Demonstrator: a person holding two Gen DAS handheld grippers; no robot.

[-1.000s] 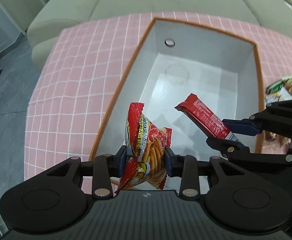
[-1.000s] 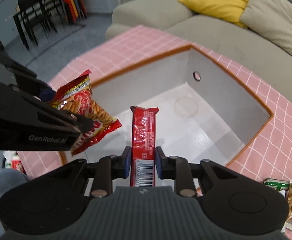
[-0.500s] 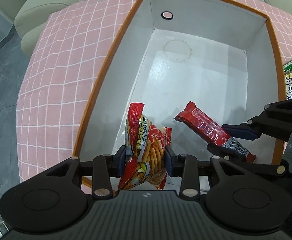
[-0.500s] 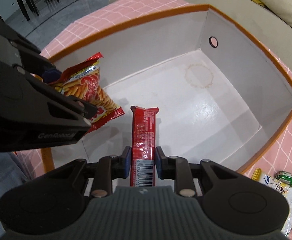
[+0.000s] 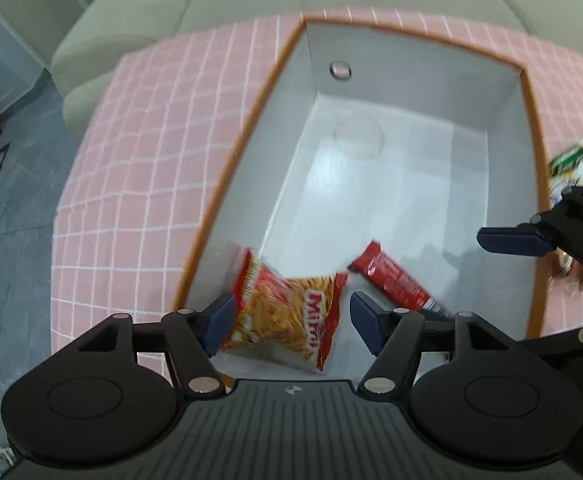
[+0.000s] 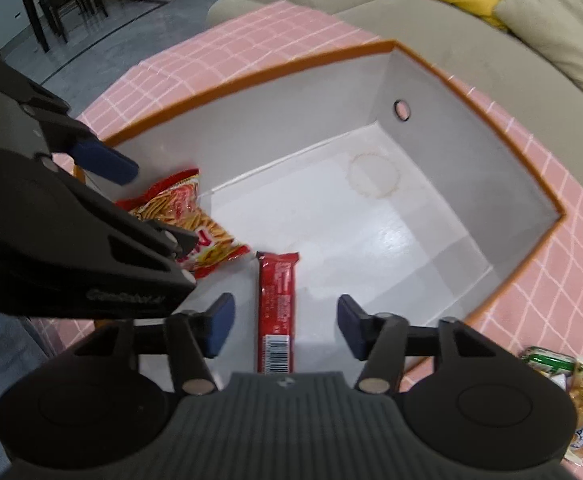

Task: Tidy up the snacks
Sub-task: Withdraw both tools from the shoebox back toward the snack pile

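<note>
Crinkly foil chip bag beside slim red bar

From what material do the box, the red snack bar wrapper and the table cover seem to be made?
Box: probably stiff cardboard, with flat matte grey walls, a thin orange edge, a punched hole and a slightly shiny white floor.
Red snack bar: likely glossy plastic film, with crimped ends and a printed barcode.
Table cover: pink with a white grid; cloth or vinyl, unclear.
</note>
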